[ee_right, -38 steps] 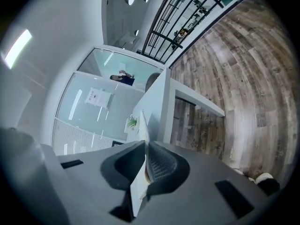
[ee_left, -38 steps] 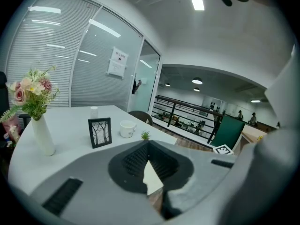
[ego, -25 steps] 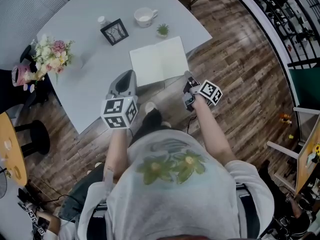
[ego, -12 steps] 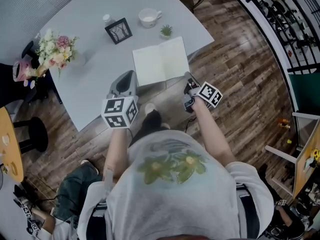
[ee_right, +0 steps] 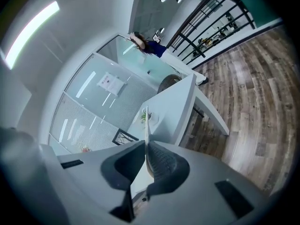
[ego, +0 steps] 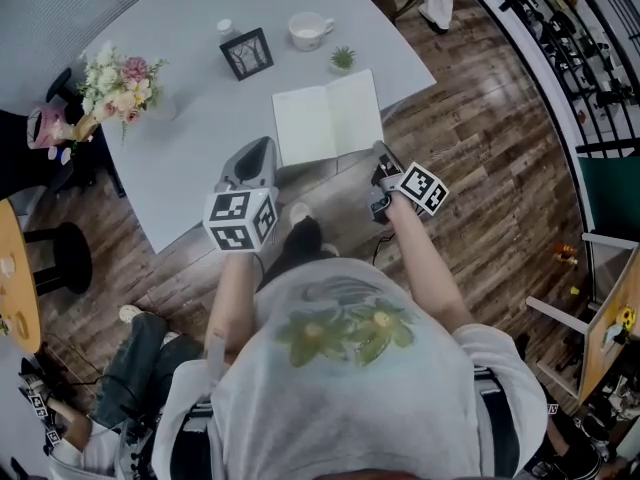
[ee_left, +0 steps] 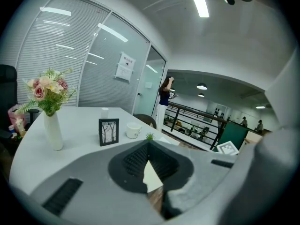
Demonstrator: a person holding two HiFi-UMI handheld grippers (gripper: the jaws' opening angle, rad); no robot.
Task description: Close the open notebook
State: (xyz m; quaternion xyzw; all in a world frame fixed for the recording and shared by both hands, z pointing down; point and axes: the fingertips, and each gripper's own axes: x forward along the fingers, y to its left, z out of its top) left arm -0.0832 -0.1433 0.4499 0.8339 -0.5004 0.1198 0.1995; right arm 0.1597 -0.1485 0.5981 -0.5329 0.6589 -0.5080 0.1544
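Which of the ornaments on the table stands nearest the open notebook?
The small potted plant, just beyond the far right corner of the open notebook. The cup, picture frame and vase of flowers all stand farther off.

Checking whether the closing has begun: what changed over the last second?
Only the view drifted, sliding the table up the picture, and a bystander's leg at lower left stepped left. The notebook lies open as before, the right gripper with tongs shut on its near right corner, the left gripper beside its left corner.
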